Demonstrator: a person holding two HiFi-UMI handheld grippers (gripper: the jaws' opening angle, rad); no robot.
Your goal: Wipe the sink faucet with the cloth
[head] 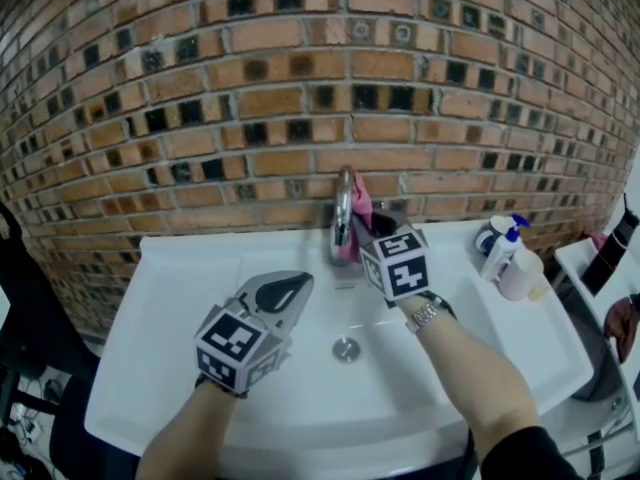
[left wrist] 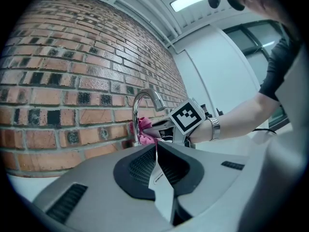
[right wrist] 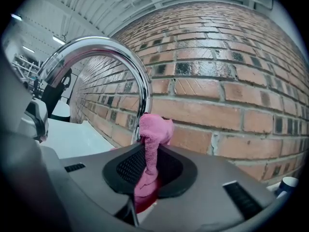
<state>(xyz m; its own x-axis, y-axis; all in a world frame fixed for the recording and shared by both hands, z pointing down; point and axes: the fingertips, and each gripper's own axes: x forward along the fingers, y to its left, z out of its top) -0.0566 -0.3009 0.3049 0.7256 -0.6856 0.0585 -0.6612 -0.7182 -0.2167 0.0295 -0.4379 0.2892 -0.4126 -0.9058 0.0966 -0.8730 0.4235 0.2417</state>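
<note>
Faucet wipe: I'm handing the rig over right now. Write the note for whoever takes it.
Right gripper: shut on the pink cloth, with the cloth against the lower part of the faucet stem.
Left gripper: shut, empty, held over the sink basin, left of the drain.
Done: the cloth is gripped and on the faucet. How much has been wiped does not show.
Left: probably work the cloth along the stem, arch and spout, then put it down.

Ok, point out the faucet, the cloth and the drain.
faucet (right wrist: pixel 96 45), right gripper view, top of chrome arch.
cloth (right wrist: pixel 155 132), right gripper view, bunched pink end.
drain (head: pixel 346 349), head view, its centre.
</note>
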